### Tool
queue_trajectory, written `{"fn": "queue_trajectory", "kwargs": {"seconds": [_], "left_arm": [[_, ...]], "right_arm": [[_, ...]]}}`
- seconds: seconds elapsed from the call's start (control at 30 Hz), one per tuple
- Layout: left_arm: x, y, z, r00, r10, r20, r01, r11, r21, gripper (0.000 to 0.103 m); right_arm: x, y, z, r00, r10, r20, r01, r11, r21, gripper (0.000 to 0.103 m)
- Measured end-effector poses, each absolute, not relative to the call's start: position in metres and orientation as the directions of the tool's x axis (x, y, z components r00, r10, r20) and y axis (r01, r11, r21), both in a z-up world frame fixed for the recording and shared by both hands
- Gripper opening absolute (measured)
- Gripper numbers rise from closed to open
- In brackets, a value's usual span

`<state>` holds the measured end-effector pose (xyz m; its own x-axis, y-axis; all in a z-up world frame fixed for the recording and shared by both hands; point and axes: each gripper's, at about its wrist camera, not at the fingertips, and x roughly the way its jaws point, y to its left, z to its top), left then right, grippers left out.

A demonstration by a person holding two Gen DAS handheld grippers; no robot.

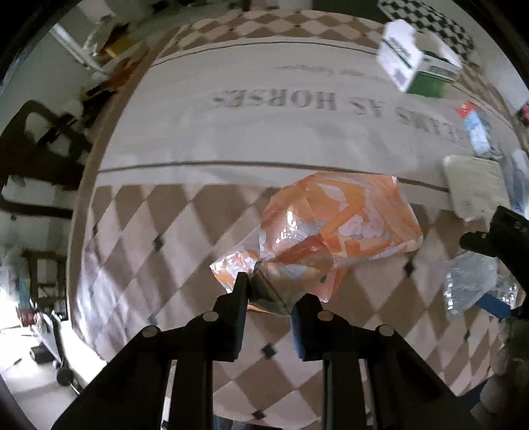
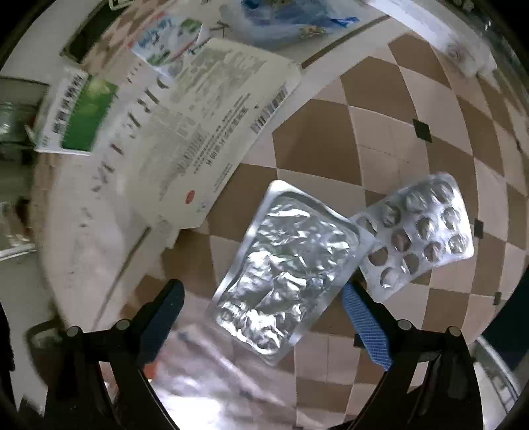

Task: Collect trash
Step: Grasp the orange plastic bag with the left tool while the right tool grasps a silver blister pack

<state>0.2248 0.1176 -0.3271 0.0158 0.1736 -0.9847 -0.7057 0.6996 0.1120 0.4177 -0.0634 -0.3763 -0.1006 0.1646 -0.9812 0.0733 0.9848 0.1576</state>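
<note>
In the left wrist view my left gripper (image 1: 269,291) is shut on the near crumpled end of an orange and white plastic wrapper (image 1: 334,228), which lies on the checkered tablecloth (image 1: 148,251). In the right wrist view my right gripper (image 2: 264,297) is open, its blue-padded fingers on either side of a crumpled silver foil blister pack (image 2: 284,271). A second blister pack (image 2: 420,231), with several pill pockets, lies just right of it, partly under it. The right gripper also shows at the right edge of the left wrist view (image 1: 496,231).
A green and white box (image 1: 416,63) stands at the far right of the table. A white printed carton (image 2: 211,122), a green and white box (image 2: 76,112) and blue plastic packaging (image 2: 291,16) lie beyond the blister packs. A chair (image 1: 39,149) stands left of the table.
</note>
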Motion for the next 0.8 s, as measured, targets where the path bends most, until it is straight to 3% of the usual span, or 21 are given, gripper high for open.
{"fn": "queue_trajectory", "kwargs": {"seconds": [0.1,0.2,0.33,0.37,0.43,0.47,0.5,0.53,0.63,0.67,0.8], "left_arm": [[0.217,0.123,-0.332,0.000,0.183,-0.983,-0.715,0.688,0.128,0.020],[0.209,0.124,-0.330,0.000,0.189,-0.982,-0.715,0.686,0.132,0.019],[0.210,0.122,-0.327,0.005,0.197,-0.980,-0.706,0.695,0.136,0.019],[0.210,0.120,-0.328,0.009,0.197,-0.980,-0.705,0.697,0.133,0.019],[0.205,0.118,-0.326,0.015,0.200,-0.980,-0.701,0.701,0.133,0.019],[0.207,0.117,-0.325,0.019,0.201,-0.979,-0.699,0.703,0.130,0.019],[0.206,0.115,-0.322,0.027,0.203,-0.979,-0.696,0.707,0.127,0.019],[0.208,0.117,-0.321,0.030,0.204,-0.979,-0.695,0.708,0.126,0.019],[0.203,0.114,-0.314,0.048,0.210,-0.976,-0.689,0.714,0.120,0.019],[0.203,0.113,-0.313,0.052,0.210,-0.976,-0.689,0.715,0.118,0.019],[0.198,0.110,-0.302,0.075,0.215,-0.974,-0.688,0.718,0.105,0.019]], "right_arm": [[0.411,-0.040,-0.378,-0.069,0.022,-0.997,0.017,1.000,0.021,0.089],[0.403,-0.026,-0.374,-0.012,-0.036,-0.999,-0.031,0.999,-0.036,0.072],[0.396,-0.015,-0.370,0.023,-0.007,-1.000,-0.122,0.992,-0.009,0.066],[0.394,-0.015,-0.367,0.040,-0.002,-0.999,-0.145,0.989,-0.008,0.057],[0.388,-0.010,-0.363,0.062,0.019,-0.998,-0.202,0.979,0.006,0.056],[0.385,-0.008,-0.363,0.056,0.043,-0.997,-0.221,0.975,0.029,0.033],[0.381,-0.010,-0.360,0.065,0.064,-0.996,-0.242,0.969,0.047,0.031],[0.378,-0.007,-0.357,0.085,0.062,-0.994,-0.267,0.963,0.037,0.019],[0.371,-0.010,-0.349,0.077,0.161,-0.984,-0.292,0.947,0.132,0.010],[0.369,-0.012,-0.346,0.067,0.204,-0.977,-0.292,0.940,0.177,0.001],[0.363,-0.025,-0.335,0.049,0.303,-0.952,-0.271,0.921,0.279,0.000]]}}
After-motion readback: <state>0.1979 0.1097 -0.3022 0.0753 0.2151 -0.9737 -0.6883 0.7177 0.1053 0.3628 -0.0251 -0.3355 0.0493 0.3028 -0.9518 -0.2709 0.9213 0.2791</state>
